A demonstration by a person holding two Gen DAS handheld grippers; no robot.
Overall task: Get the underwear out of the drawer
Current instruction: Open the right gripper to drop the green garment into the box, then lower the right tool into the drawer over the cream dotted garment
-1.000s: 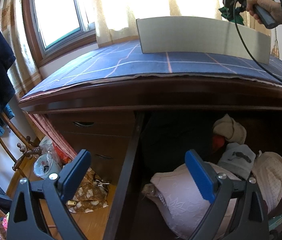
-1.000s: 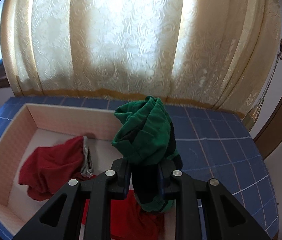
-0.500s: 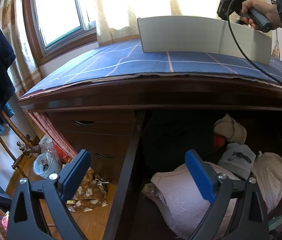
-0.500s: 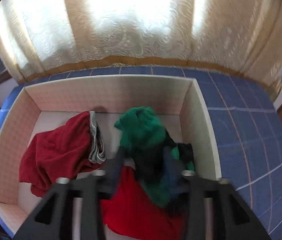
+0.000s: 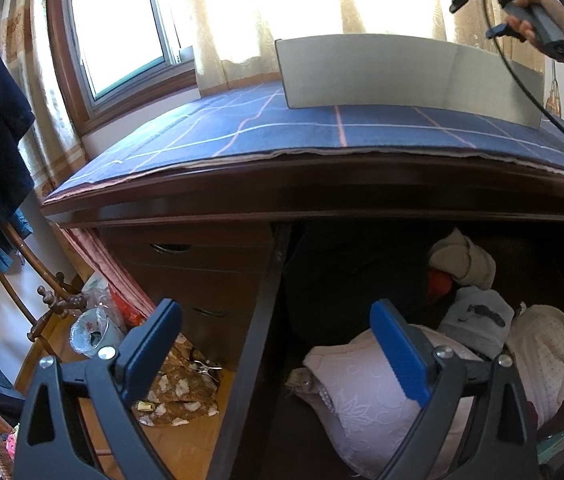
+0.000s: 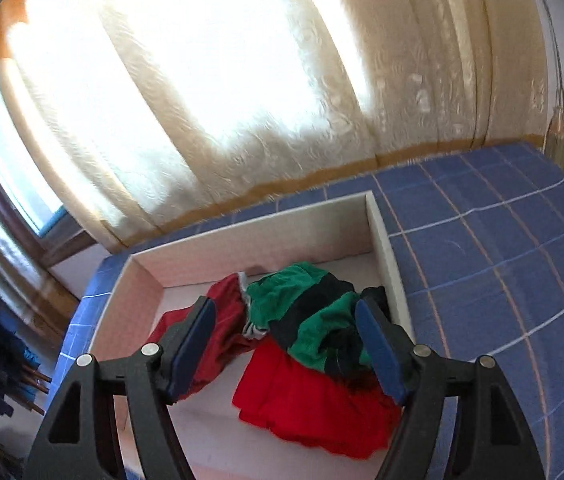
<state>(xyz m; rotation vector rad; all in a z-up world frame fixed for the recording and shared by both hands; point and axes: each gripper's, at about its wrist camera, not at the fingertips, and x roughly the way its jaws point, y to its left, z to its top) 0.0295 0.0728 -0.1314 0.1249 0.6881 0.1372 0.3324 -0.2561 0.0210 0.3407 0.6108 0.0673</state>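
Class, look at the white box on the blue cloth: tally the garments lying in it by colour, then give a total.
Dark red: 1
Bright red: 1
Green with black bands: 1
Total in the white box: 3

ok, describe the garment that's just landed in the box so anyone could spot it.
On the blue checked cloth stands a white box. Inside, toward its right wall, lies the green underwear, draped over two red pieces. It alone is green, crossed by black bands.

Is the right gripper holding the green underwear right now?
No, the right gripper has just been opening, and the green underwear lies loose in the white box.
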